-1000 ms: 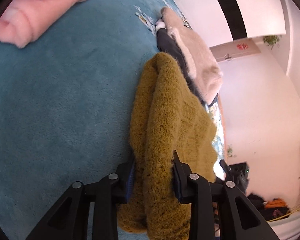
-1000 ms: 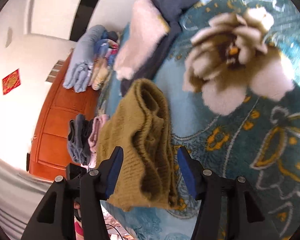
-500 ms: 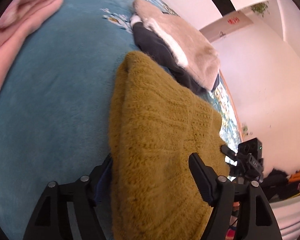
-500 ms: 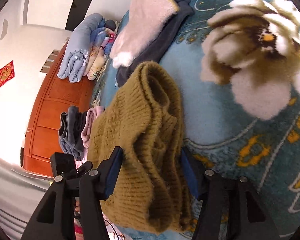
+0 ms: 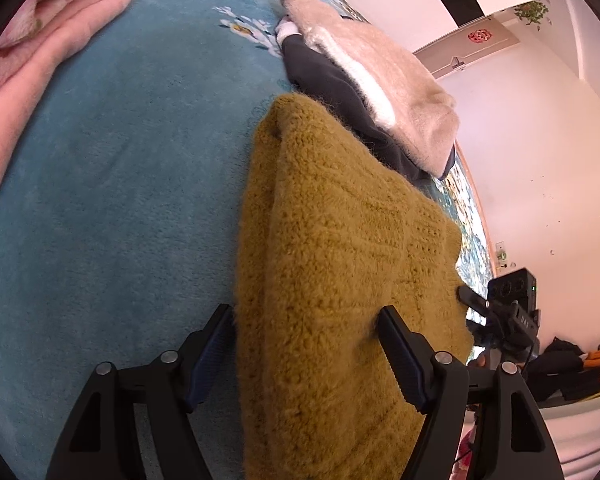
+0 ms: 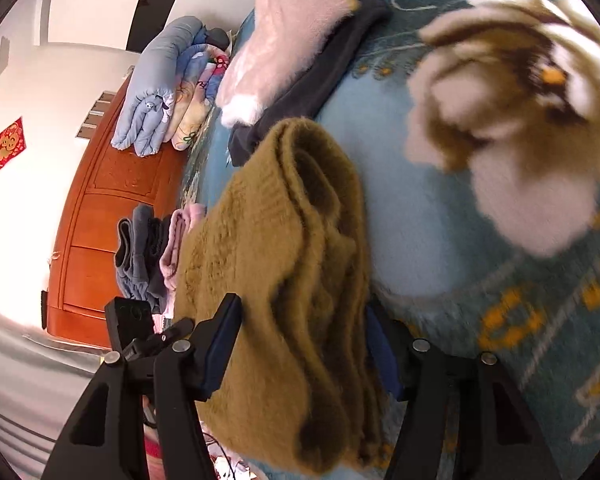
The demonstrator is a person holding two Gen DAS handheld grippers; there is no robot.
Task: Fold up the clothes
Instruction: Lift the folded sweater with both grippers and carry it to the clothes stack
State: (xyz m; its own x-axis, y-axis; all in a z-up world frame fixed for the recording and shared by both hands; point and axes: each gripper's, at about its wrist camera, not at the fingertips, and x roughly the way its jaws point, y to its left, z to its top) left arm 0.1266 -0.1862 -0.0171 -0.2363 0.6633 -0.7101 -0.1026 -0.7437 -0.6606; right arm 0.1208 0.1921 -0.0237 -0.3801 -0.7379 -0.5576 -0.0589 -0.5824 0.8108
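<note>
A folded mustard knit sweater (image 5: 332, 264) lies on the teal blanket (image 5: 120, 184). My left gripper (image 5: 306, 320) is open, its jaws wide on either side of the sweater's near edge. In the right wrist view the same sweater (image 6: 292, 264) shows as a thick stack of folds, and my right gripper (image 6: 304, 320) is open with its jaws standing on both sides of it. The other gripper shows past the sweater in each view, to the right in the left wrist view (image 5: 504, 312) and to the left in the right wrist view (image 6: 140, 332).
A fluffy cream garment (image 5: 384, 76) lies over a dark one (image 5: 332, 92) just beyond the sweater. A pink folded garment (image 5: 32, 60) lies far left. Folded bedding (image 6: 168, 88) and a wooden headboard (image 6: 100, 216) are at the bed's edge, where grey and pink clothes (image 6: 148, 248) hang.
My left gripper has opened from a tight grip on the sweater. Both grippers have come lower and closer, and the sweater now rests flatter on the blanket.
</note>
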